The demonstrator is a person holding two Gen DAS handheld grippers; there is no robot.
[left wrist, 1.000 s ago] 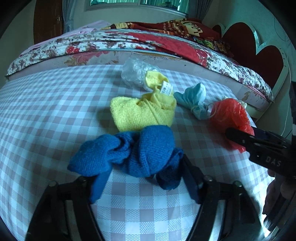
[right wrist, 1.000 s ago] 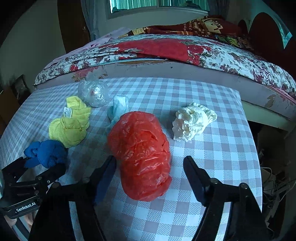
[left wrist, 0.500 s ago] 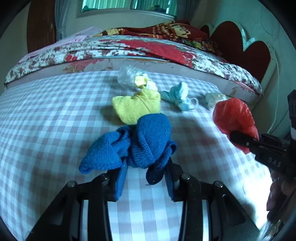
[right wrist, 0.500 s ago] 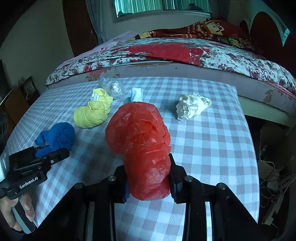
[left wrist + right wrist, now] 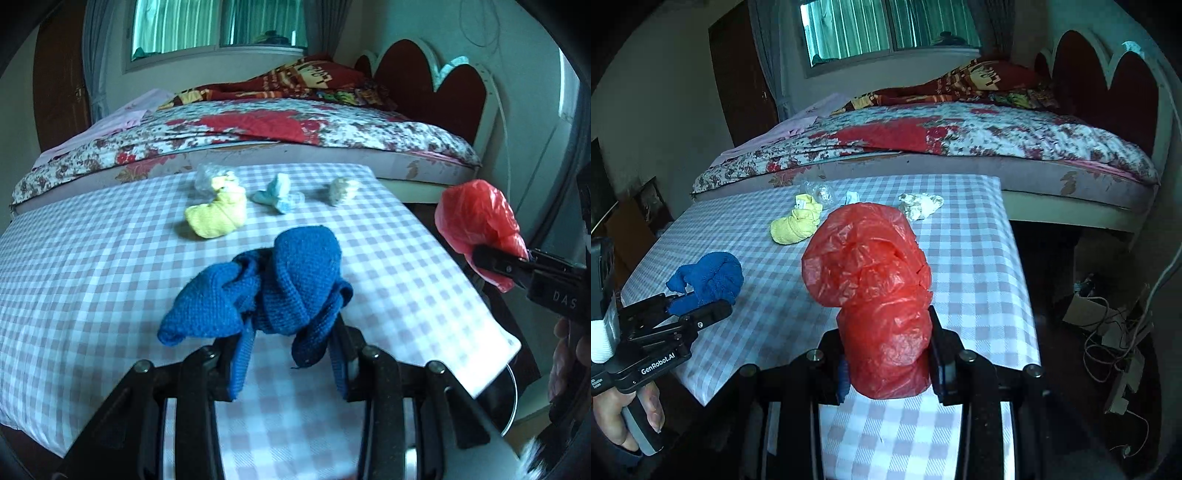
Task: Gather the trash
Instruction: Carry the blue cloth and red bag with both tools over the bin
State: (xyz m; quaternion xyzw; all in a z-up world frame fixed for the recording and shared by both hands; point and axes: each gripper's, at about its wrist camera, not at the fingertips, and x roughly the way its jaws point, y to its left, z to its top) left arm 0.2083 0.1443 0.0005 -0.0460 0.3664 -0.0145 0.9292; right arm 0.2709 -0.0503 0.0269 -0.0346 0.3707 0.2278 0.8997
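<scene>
above the checkered table (image 5: 92, 258), left tongs (image 5: 288, 354) grip a blue knitted cloth (image 5: 280, 291); right tongs (image 5: 886, 354) clench a red plastic bag (image 5: 875, 288).

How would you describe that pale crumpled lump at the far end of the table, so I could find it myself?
Start at the checked table standing before the flowered bed. Along its far edge lies a row of small bundles; the crumpled cream paper wad is the one nearest the table's right side. Unlike the yellow cloth and the clear plastic ball, it is off-white, creased and sits alone.
</scene>
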